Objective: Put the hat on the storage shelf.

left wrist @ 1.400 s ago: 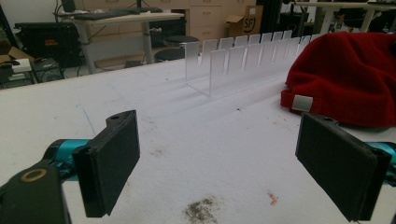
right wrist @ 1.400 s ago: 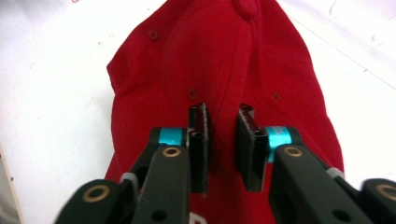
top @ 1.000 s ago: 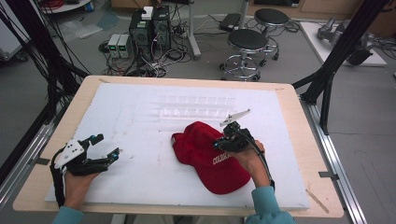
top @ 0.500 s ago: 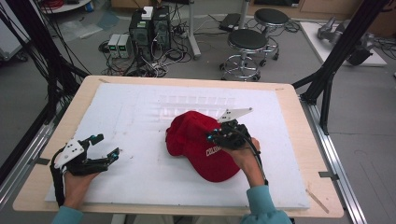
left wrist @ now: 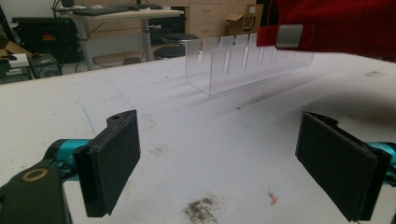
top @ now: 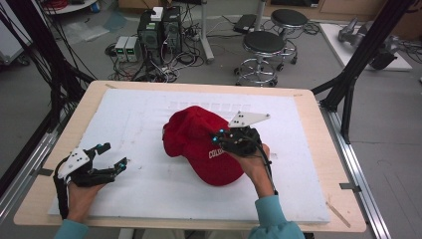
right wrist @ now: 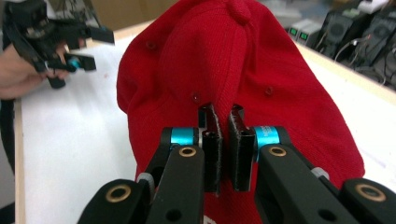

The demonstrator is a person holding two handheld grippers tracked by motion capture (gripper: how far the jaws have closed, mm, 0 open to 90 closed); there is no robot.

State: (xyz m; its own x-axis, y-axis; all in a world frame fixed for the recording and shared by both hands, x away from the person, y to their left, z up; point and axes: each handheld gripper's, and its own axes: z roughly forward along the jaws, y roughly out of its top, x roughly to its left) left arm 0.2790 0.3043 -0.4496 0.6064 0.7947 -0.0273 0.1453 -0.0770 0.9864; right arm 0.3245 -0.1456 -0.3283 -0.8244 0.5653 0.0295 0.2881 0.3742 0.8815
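Observation:
A red baseball cap (top: 195,134) with white lettering hangs over the middle of the white board, tilted. My right gripper (top: 226,142) is shut on a fold of its crown fabric. In the right gripper view the pads (right wrist: 212,130) pinch that fold of the cap (right wrist: 233,60) tightly. My left gripper (top: 113,154) rests at the board's left front, open, with nothing between its pads (left wrist: 112,158). The left gripper view catches the cap's (left wrist: 336,23) back strap with a grey tab, raised above the board.
A clear plastic slotted rack (top: 214,106) stands on the white board (top: 124,124) behind the cap, also plain in the left gripper view as the rack (left wrist: 243,60). Wooden table edges (top: 318,149) frame the board. Stools and computers stand on the floor beyond.
My right gripper has carried the cap up and toward the far left, so the cap now sits nearer the rack. The left gripper has stayed put.

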